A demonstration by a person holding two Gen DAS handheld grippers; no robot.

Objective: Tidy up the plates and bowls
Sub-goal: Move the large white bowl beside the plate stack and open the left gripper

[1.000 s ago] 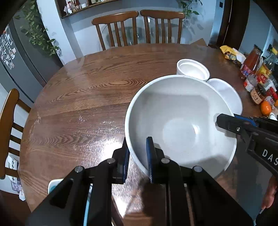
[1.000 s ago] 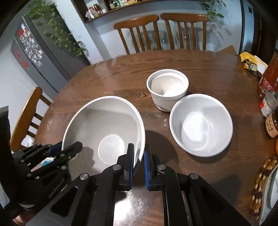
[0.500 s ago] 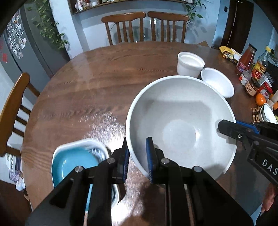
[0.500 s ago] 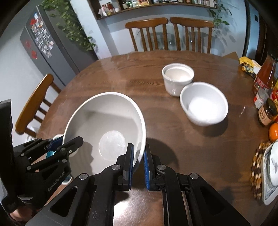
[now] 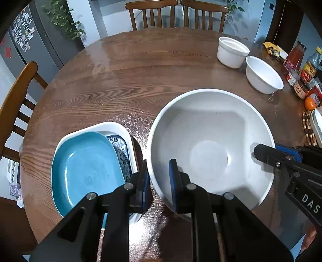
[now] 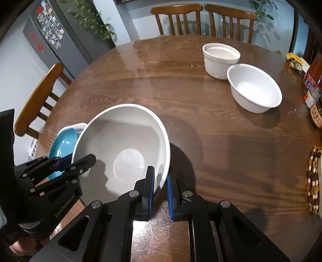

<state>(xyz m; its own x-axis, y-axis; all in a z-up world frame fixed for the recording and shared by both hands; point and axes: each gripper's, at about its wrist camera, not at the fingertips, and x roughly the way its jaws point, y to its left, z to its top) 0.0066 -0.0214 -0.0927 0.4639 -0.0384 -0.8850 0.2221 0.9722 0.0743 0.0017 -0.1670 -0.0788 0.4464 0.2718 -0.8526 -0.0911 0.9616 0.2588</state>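
Note:
A large grey-white bowl (image 5: 211, 141) hangs above the round wooden table (image 5: 140, 80), carried by both grippers. My left gripper (image 5: 159, 179) is shut on its left rim and my right gripper (image 6: 160, 182) is shut on its right rim; the same bowl (image 6: 124, 145) fills the lower left of the right wrist view. Just left of it lies a stack of plates: a blue plate (image 5: 86, 169) on a patterned one (image 5: 120, 149), inside a white dish (image 5: 112, 126). Two white bowls stand at the far right, a straight-sided one (image 6: 220, 59) and a wider one (image 6: 254, 87).
Jars, bottles and an orange (image 5: 309, 103) crowd the table's right edge, with a beaded mat (image 6: 313, 179) nearer. Wooden chairs (image 5: 173, 14) stand at the far side and one (image 5: 14, 100) at the left. A fridge (image 6: 56, 40) and a plant are behind.
Both grippers have carried the large bowl back and left, away from the two white bowls. The plate stack has come into view beside the bowl.

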